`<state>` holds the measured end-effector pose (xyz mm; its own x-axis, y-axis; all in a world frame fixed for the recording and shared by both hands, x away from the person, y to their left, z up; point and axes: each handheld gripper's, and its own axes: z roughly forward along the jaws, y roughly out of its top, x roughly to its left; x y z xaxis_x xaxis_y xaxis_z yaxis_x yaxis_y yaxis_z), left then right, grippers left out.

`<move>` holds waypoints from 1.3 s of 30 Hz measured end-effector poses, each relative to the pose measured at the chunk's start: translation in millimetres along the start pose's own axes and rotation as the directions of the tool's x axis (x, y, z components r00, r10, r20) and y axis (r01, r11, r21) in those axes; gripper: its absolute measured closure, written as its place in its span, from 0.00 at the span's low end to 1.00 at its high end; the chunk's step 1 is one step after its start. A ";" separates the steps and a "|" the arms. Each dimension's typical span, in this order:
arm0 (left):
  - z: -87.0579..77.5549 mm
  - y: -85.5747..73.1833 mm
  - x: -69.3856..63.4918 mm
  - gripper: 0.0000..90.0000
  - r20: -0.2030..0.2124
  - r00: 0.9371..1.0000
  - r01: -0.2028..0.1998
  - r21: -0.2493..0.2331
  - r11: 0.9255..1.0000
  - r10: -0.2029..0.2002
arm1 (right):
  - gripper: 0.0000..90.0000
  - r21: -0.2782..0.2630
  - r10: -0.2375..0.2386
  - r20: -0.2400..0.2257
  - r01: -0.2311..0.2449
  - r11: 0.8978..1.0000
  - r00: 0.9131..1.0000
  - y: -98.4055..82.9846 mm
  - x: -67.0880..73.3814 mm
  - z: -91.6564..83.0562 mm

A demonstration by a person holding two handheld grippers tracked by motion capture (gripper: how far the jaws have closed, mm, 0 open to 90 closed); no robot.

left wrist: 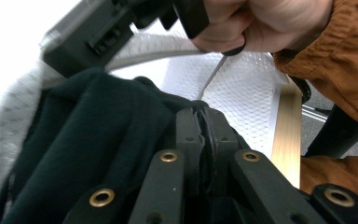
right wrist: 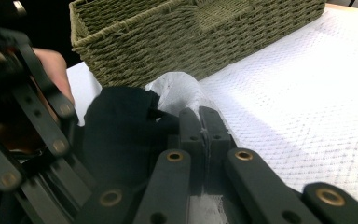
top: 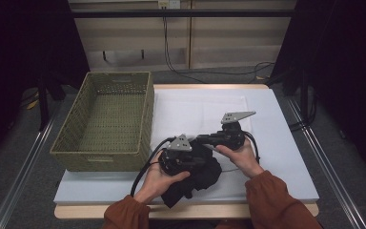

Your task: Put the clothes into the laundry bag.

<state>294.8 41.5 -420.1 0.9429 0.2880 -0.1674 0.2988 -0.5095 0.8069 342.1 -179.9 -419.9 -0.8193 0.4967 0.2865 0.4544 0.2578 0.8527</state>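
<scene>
A black garment [top: 201, 179] lies bunched near the table's front edge, on a white mesh fabric [top: 195, 112] spread over the table. My left gripper [top: 201, 161] is low over the garment; in the left gripper view its jaws are shut [left wrist: 204, 127] on a fold of the black garment [left wrist: 98, 140]. My right gripper [top: 202, 139] points left, just behind the garment. Its jaws are shut [right wrist: 204, 126] on a raised edge of the white mesh fabric [right wrist: 177, 91], right beside the black garment [right wrist: 121, 135]. The two grippers are close together.
An empty green woven basket [top: 146, 114] stands at the table's left, close behind the left gripper; its wall [right wrist: 191, 42] rises behind the garment. The wooden front edge [left wrist: 286, 135] of the table lies near the orange sleeves [top: 276, 200].
</scene>
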 end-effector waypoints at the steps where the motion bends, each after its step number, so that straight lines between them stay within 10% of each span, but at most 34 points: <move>1: 2.1 -0.7 0.2 0.95 -0.006 1.000 -0.003 0.013 1.000 0.003 | 0.99 0.000 0.001 0.000 -0.001 1.000 1.000 0.2 -0.7 -0.7; 24: 47.1 -23.9 6.7 0.77 -0.051 0.998 0.028 0.058 0.998 -0.025 | 0.99 0.010 0.002 0.007 -0.002 1.000 1.000 -3.7 -0.1 -0.8; 31: 31.5 -18.3 5.0 0.42 0.000 0.997 0.080 0.010 0.997 -0.080 | 0.99 0.008 0.004 0.009 -0.004 1.000 1.000 -3.8 -0.3 -1.4; 39: -10.7 -12.6 1.9 0.27 -0.038 0.998 0.048 -0.025 0.999 -0.049 | 0.99 0.008 0.000 0.009 0.000 1.000 1.000 -3.3 -0.1 -1.2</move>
<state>291.2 57.1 -424.6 0.9208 0.3434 -0.1850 0.3402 -0.4748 0.8117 340.3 -181.8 -422.2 -0.8158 0.5045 0.2827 0.4576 0.2643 0.8489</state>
